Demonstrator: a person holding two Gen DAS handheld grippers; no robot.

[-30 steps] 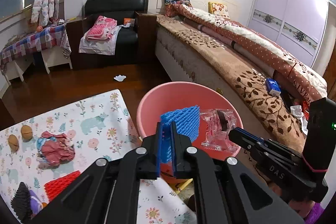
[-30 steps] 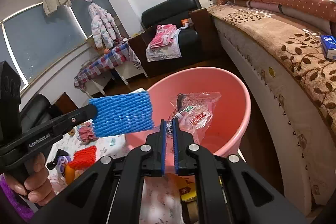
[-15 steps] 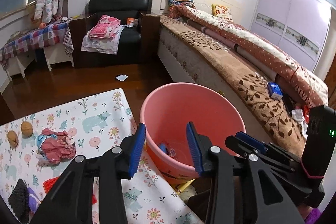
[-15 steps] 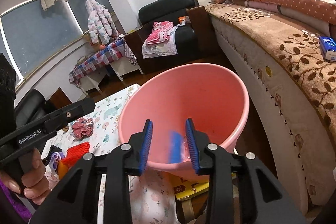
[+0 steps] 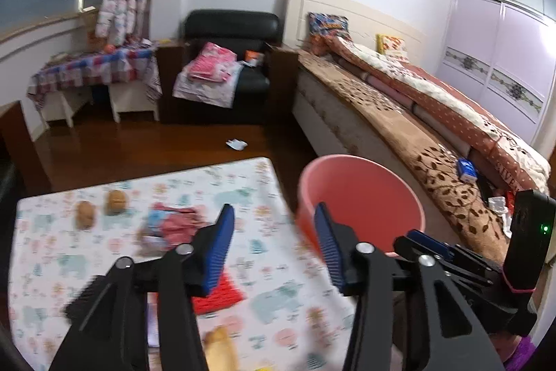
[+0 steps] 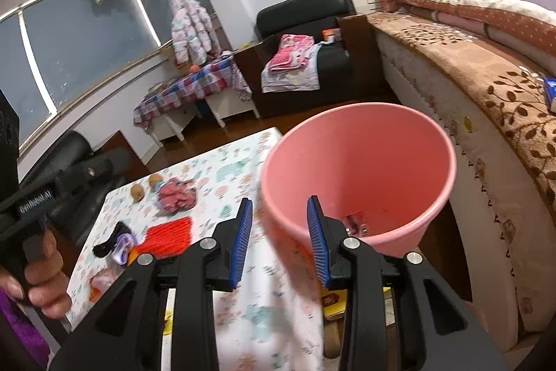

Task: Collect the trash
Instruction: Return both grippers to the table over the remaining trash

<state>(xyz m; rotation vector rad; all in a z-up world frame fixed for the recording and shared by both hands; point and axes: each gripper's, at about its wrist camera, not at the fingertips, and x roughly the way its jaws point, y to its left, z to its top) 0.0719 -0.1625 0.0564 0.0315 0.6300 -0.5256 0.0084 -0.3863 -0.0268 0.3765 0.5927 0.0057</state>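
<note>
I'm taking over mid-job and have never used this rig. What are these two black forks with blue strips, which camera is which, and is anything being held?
Each picture comes from a camera on a hand-held gripper, looking along its jaws. The left gripper and the right gripper have both just opened, and nothing is between the jaws. A person's hand holds the left one. The pink bucket stands between the patterned table and the bed. Still on the table: a red foam net, a crumpled pink wrapper and two brown round items.
</note>
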